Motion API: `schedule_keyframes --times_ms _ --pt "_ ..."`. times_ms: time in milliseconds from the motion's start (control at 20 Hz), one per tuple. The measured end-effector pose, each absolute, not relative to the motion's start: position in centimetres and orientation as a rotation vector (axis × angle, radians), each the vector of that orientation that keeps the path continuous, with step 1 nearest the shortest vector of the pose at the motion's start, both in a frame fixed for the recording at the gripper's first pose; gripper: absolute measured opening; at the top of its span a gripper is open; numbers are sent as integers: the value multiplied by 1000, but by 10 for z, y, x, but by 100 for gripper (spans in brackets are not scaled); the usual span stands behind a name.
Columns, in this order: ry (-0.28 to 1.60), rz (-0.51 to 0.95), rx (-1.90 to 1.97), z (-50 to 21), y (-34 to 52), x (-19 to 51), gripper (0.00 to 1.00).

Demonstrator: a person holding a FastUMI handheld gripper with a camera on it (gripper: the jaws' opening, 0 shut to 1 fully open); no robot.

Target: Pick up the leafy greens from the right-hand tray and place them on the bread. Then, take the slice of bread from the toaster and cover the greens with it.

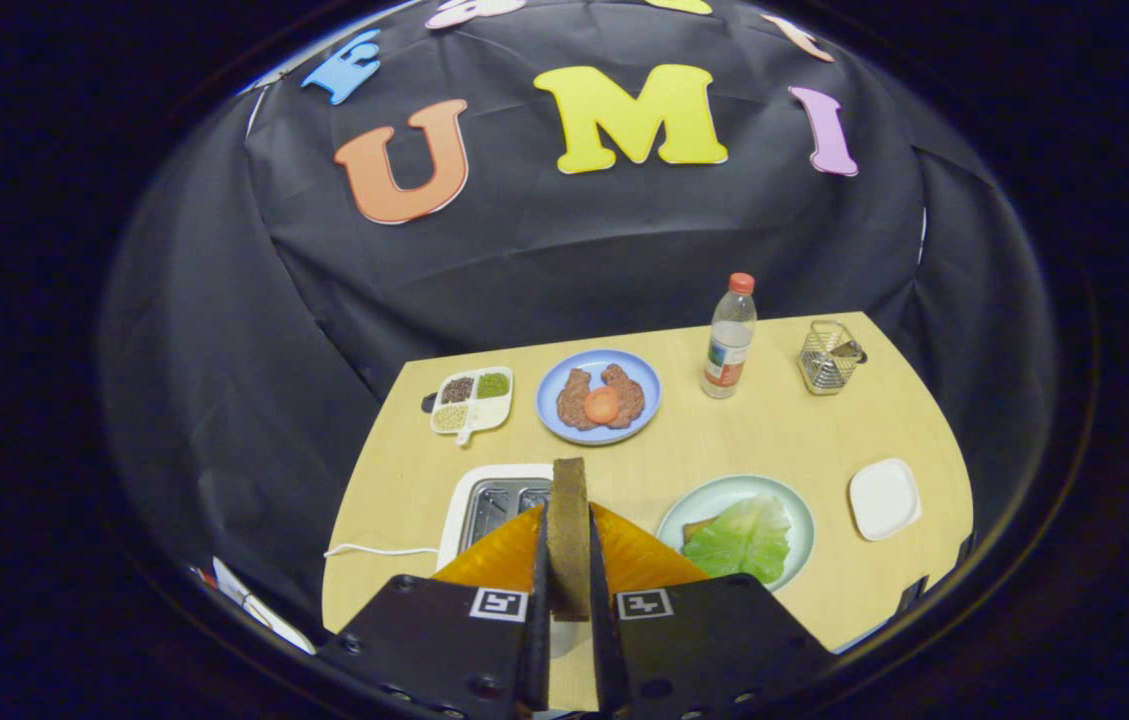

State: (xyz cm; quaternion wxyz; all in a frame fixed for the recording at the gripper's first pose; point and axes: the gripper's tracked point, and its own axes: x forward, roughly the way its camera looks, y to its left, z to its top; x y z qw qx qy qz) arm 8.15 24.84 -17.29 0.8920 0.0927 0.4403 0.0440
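Gripper [569,590] fingers clamped on the bread slice [570,535], held edge-on above the toaster [496,503] at the table's [774,420] near edge. Leafy greens [746,537] already lie on bread on the pale green plate [794,500], just right of the fingers. Risk: thin edge grip; slice may twist, land askew, or drag the leaf off.

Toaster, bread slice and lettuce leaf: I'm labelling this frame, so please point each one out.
Toaster [494,500], gripper view, its slotted metal top.
Bread slice [570,530], gripper view, edge held between the tool's fingers.
Lettuce leaf [746,540], gripper view, leaf's middle.
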Motion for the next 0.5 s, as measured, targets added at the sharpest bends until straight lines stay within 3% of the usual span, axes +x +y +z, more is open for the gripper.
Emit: schedule_keyframes --times_ms 500 --pt "1021 -28 235 -250 168 85 18"
